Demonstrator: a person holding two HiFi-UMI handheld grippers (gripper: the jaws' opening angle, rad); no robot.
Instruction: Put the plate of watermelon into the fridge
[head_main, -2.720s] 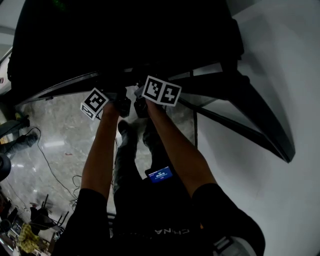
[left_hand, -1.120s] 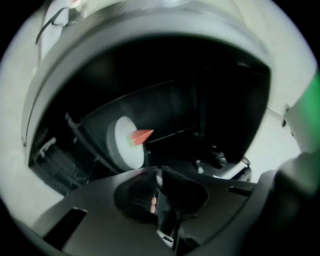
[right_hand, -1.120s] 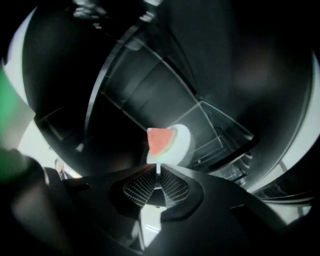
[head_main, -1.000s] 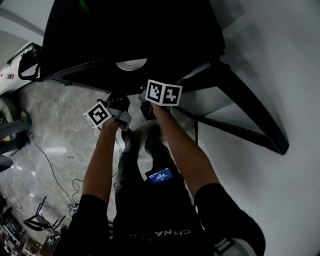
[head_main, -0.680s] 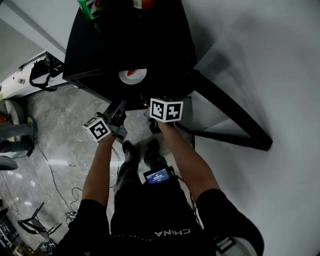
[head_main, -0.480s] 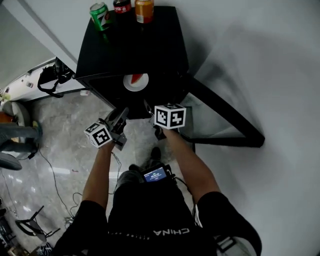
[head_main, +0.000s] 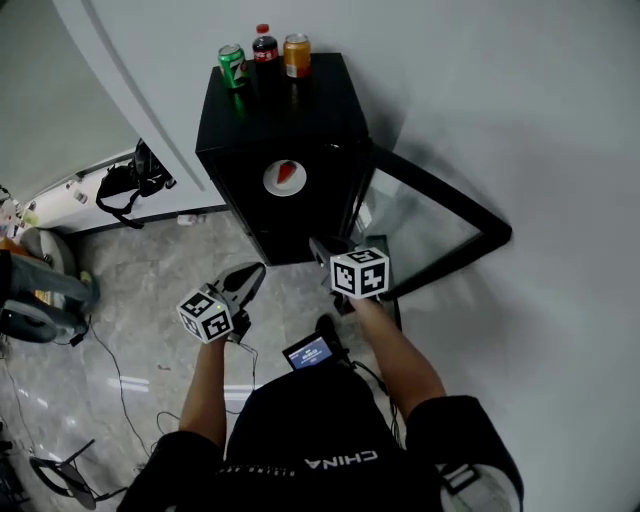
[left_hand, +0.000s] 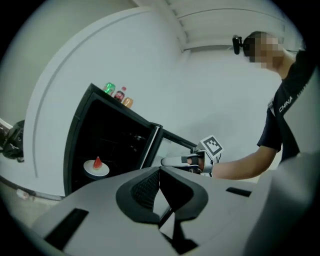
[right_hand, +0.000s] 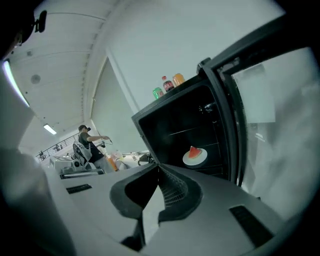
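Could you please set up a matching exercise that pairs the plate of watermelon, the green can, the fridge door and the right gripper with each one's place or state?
Things:
1. plate of watermelon
2. green can
3. fridge door
4. right gripper

Places or states:
A. swung open
B. jaws together, nothing between them
C. on top of the fridge
D. on a shelf inside the fridge

Pairs: 1-D, 2-C, 3-A, 4-B

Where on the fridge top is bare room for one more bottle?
Bare: the front part of the fridge top, up to its front edge. Crowded: the back edge, with green can, dark bottle and orange can in a row.
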